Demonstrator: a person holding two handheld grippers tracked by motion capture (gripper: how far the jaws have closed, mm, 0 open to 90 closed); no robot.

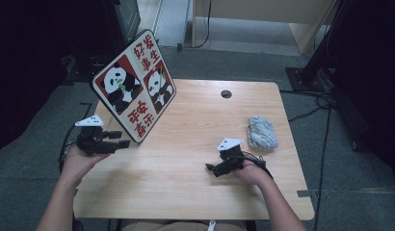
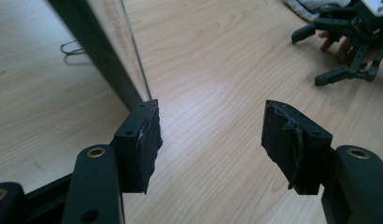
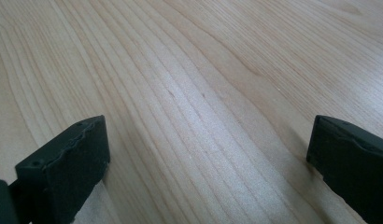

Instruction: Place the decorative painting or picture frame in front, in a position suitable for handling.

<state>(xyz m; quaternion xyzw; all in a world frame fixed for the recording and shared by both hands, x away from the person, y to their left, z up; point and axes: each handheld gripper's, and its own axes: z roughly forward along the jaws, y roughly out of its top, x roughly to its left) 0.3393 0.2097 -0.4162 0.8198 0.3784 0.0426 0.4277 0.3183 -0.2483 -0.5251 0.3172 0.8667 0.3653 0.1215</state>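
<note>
Red, black and white, the panda board (image 1: 134,86) stands tilted on one corner at the left side of the wooden surface (image 1: 195,144). It has two pandas and some red writing on it. The left tongs (image 1: 119,139) sit right at the bottom corner of the board. In the left gripper view, the thin dark edge of the board (image 2: 98,56) runs down to just by one pad (image 2: 150,140), at its outer side. The gap between the two pads has nothing in it but wood. So the left tongs are partly open and I do not see them pinching the board. I cannot tell what keeps the board up. The right tongs (image 1: 211,168) rest low over the middle of the surface, well apart from the board. They are wide open and hold nothing. A grey cloth (image 1: 261,132) lies crumpled near the right edge. I think the board could tip over from here. It leans on a small corner, so a little bump from the left tongs could make it slide or fall flat. If the left tongs shut now, they may close on air, because the edge is beside the pad and not in the gap. The right tongs are too far away to catch it.
</note>
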